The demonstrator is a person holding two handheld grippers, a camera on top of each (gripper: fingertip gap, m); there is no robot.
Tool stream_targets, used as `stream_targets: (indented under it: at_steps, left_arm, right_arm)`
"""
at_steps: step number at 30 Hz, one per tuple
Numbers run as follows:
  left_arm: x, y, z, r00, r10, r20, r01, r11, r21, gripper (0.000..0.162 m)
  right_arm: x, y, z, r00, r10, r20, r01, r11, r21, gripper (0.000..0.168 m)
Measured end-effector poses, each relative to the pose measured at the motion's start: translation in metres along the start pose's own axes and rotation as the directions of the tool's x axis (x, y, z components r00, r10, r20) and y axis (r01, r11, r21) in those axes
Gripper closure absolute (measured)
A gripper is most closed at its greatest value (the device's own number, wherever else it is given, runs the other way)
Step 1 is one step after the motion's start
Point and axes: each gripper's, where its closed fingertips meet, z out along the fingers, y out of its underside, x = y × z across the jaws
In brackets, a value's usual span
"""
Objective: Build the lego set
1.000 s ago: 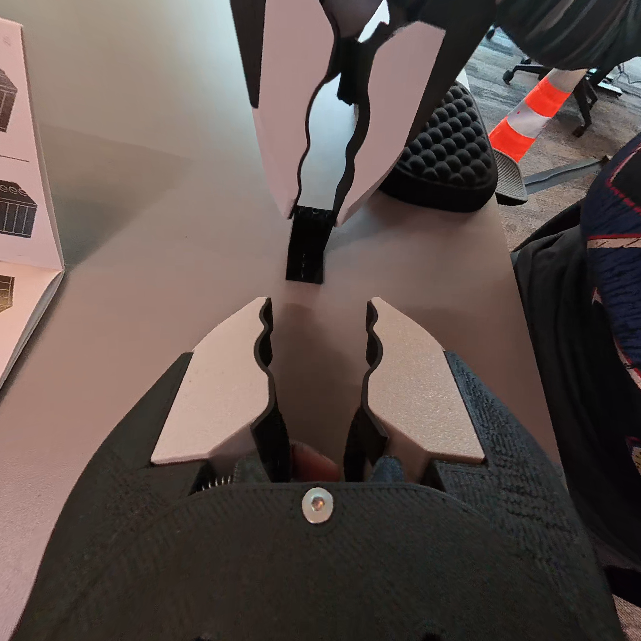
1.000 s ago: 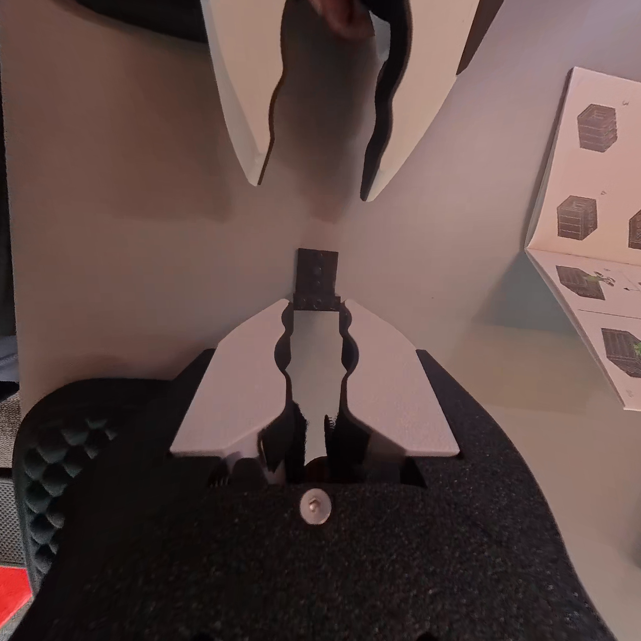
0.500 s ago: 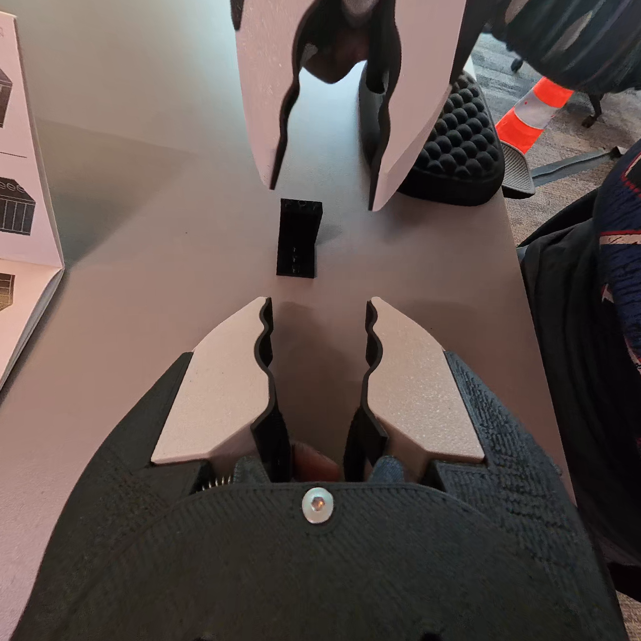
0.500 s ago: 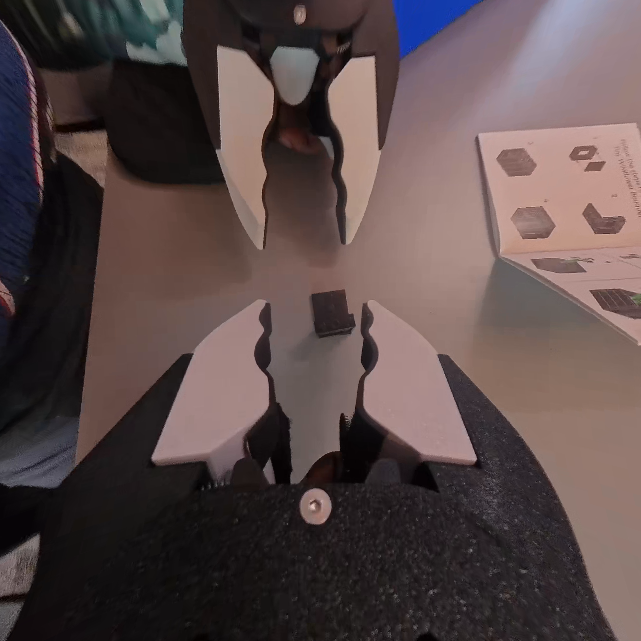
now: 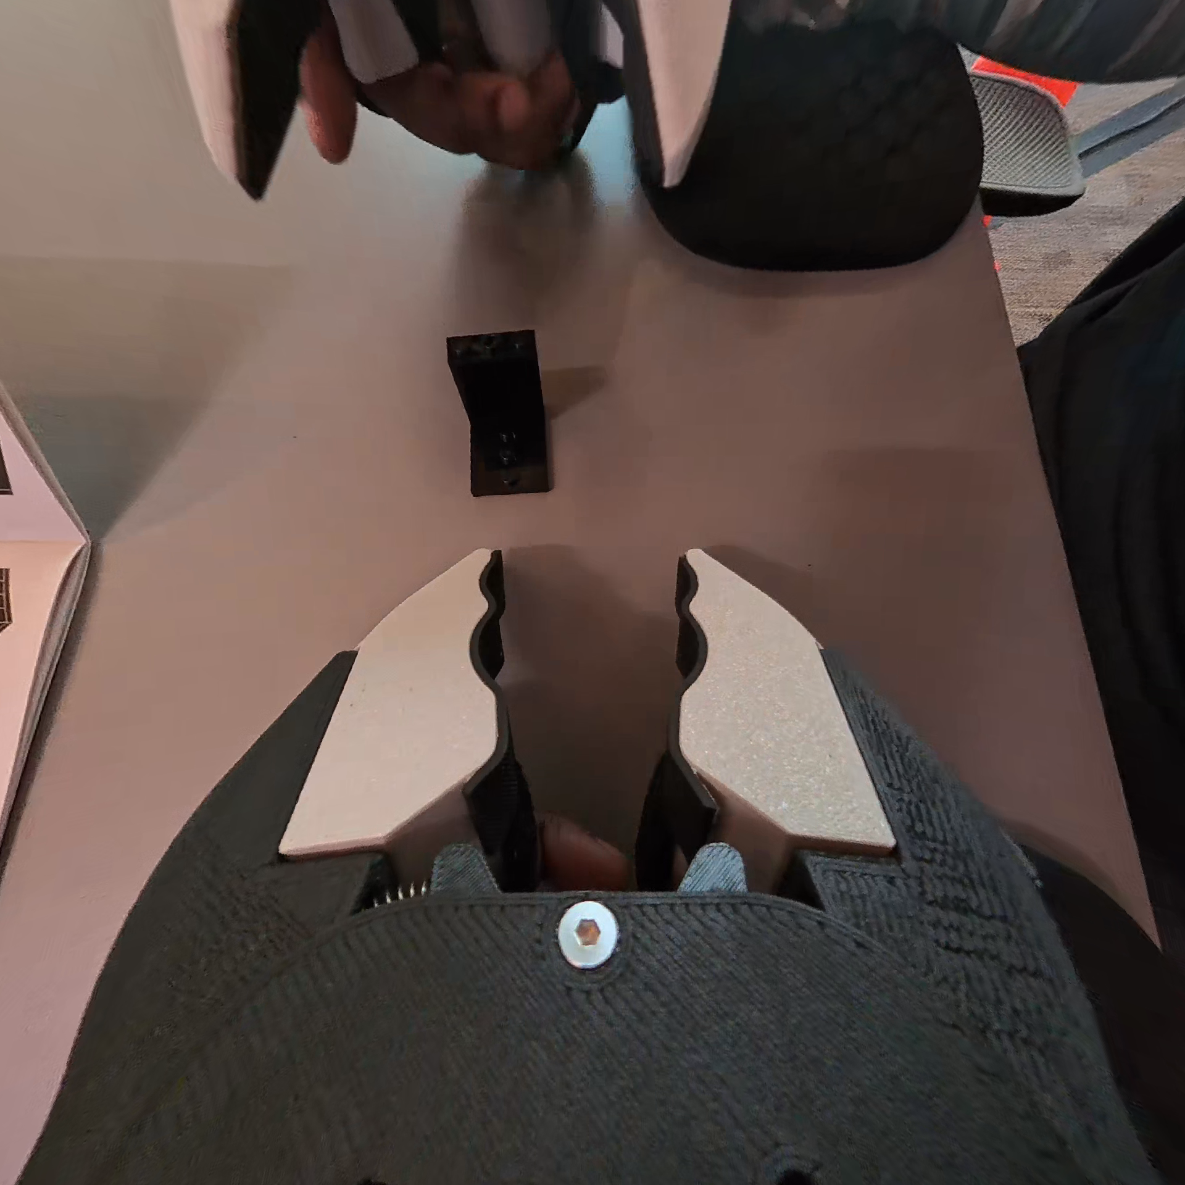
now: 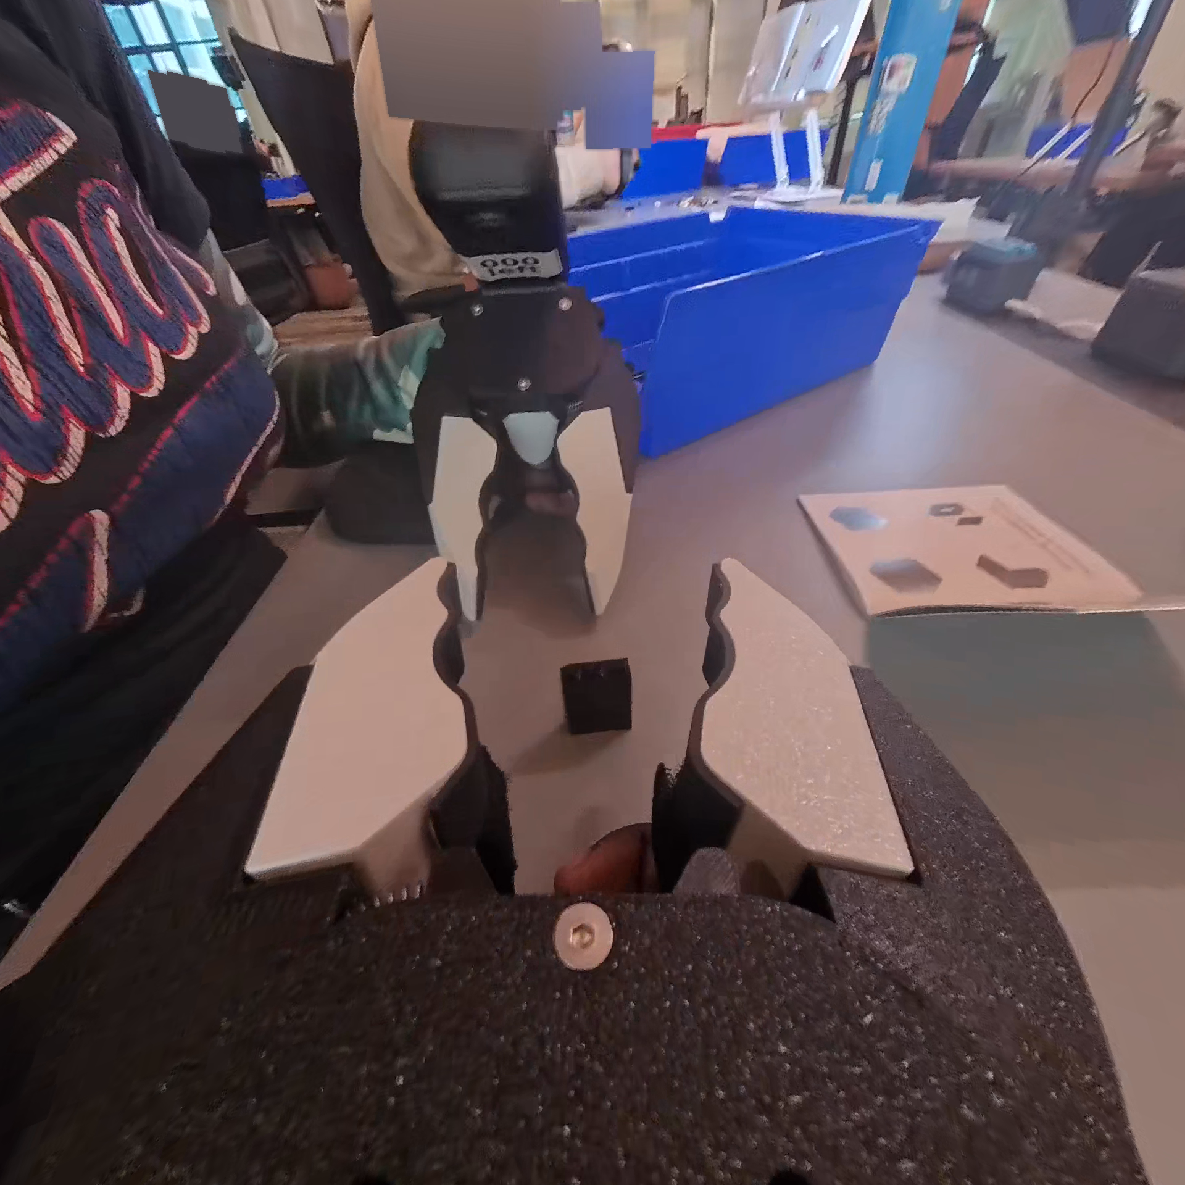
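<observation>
A small black L-shaped lego piece [image 5: 503,417] stands alone on the grey table [image 5: 801,513], one part flat and one part upright. In the right wrist view the lego piece [image 6: 596,696] shows between my two grippers. My left gripper [image 5: 590,564] is open and empty, just short of the piece. My right gripper [image 6: 580,577] is open and empty, held above and behind the piece. The right gripper [image 5: 449,173] shows blurred at the top of the left wrist view, and the left gripper [image 6: 532,609] shows facing me in the right wrist view.
An open instruction booklet [image 6: 968,551] lies on the table; its edge [image 5: 38,577] is at my left. A black bumpy cushion [image 5: 821,160] sits at the far table edge. A blue bin [image 6: 756,308] stands behind. A person's dark sleeve [image 6: 96,385] is close by. Left tips to right tips: about 9 cm.
My right gripper has let go of the lego piece, opened and pulled up and back. The piece now stands free on the table. My left gripper has stayed open and nearly still.
</observation>
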Motion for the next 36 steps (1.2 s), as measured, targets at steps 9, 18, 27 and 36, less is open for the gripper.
stream_targets:
  at_steps: [9, 18, 27, 36]
  left_arm:
    - [-0.017, -0.051, -0.048, 0.984, -0.111, 0.143, 0.060, 0.945, 0.320, 0.109]
    - [-0.039, 0.003, -0.216, 0.745, -0.340, 0.574, 0.249, 0.940, 0.234, 0.109]
    - [-0.059, 0.136, -0.272, 0.694, -0.299, 0.655, 0.589, 0.759, -0.277, 0.117]
    - [-0.077, 0.172, -0.235, 0.798, -0.305, 0.520, 0.585, 0.601, -0.545, 0.123]
  right_arm:
    - [-0.003, 0.013, 0.003, 1.000, -0.031, -0.001, 0.030, 0.995, -0.096, 0.099]
    - [-0.006, 0.032, 0.003, 0.997, -0.077, 0.004, 0.076, 0.968, -0.237, 0.110]
    - [-0.007, 0.040, 0.003, 0.997, -0.075, 0.007, 0.074, 0.955, -0.288, 0.111]
    - [-0.007, 0.040, 0.002, 0.997, -0.076, 0.006, 0.075, 0.954, -0.291, 0.112]
